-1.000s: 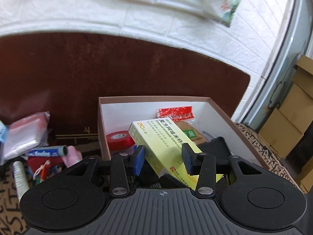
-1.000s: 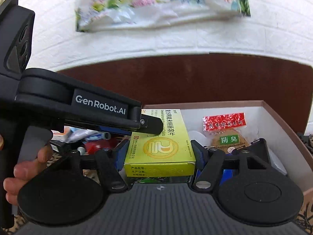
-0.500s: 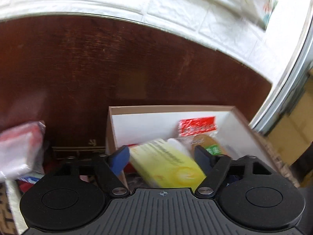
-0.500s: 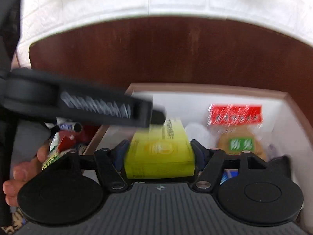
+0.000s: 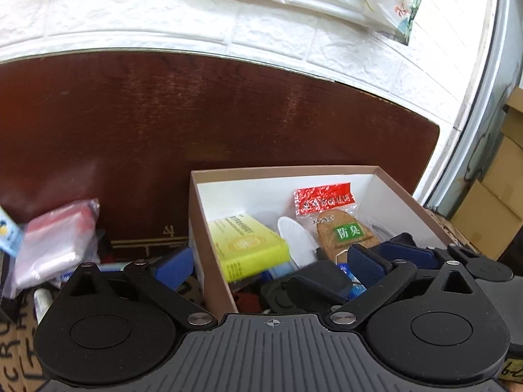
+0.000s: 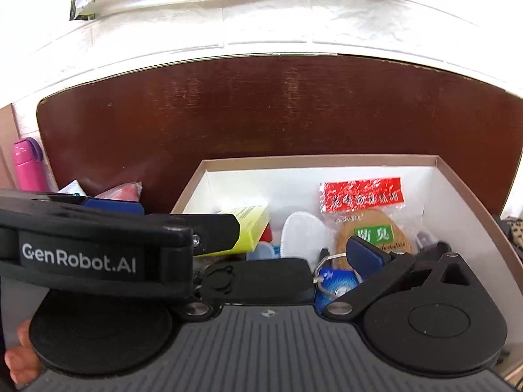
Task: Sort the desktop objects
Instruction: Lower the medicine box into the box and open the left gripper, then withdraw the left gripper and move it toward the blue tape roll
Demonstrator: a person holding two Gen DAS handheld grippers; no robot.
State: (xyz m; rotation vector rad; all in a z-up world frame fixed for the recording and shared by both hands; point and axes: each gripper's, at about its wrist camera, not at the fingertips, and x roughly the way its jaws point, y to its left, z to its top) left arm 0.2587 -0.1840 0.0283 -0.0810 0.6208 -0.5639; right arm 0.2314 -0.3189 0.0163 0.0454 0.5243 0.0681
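Observation:
A yellow medicine box [image 5: 246, 246] lies inside the brown cardboard box [image 5: 284, 170] against its left wall, free of both grippers. It also shows in the right wrist view [image 6: 251, 228]. My left gripper [image 5: 268, 263] is open and empty, its fingers straddling the box's left wall. My right gripper [image 6: 278, 258] is open and empty over the box; its left finger is hidden behind the left gripper's body [image 6: 98, 248]. A packaged insole [image 5: 340, 228] with a red header and a white pad [image 5: 294, 238] lie in the box.
Loose items lie left of the box: a clear bag with red contents [image 5: 55, 245] and a white tube [image 5: 42, 303]. A pink bottle [image 6: 27, 163] stands far left. A dark wooden board [image 5: 196, 114] rises behind. Cardboard cartons [image 5: 497, 202] are at right.
The right gripper has opened and let go of the yellow medicine box, which now lies in the cardboard box. The left gripper opened wider and shifted left over the box's wall.

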